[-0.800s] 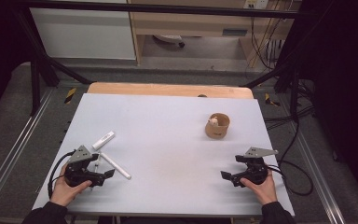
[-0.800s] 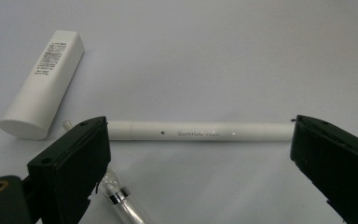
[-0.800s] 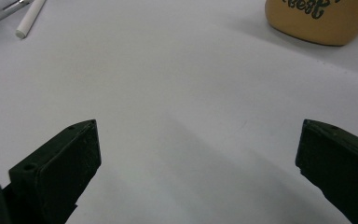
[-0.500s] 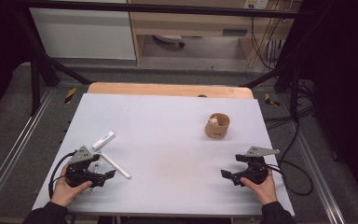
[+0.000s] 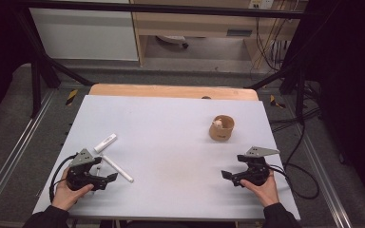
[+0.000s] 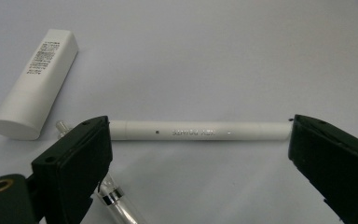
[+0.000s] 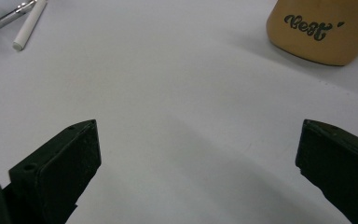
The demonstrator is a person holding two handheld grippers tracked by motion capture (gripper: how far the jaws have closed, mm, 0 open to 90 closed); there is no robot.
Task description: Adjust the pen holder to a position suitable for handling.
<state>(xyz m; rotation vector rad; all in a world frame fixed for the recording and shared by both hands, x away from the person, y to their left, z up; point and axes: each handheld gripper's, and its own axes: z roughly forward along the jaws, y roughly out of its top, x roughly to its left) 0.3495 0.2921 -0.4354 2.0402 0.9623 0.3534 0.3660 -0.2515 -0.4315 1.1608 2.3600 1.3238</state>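
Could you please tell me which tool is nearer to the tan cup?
The right tool. It sits just in front of the tan cup, toward the person, jaws open. The left tool is far across the table, beside the white pen.

Tan cup (image 5: 222, 128) far right on white table (image 5: 171, 123) — white tube (image 5: 105, 142) at left.

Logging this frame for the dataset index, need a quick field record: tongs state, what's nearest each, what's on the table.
left tongs: open, jaws wide, nothing gripped
nearest left tongs: white pen, lying flat across the gap just beyond the jaw tips
beside pen: white tube, lying flat, apart from the pen
right tongs: open, bare table between the jaws
cup: tan, upright, far right of the table, something pale inside
table: pale top
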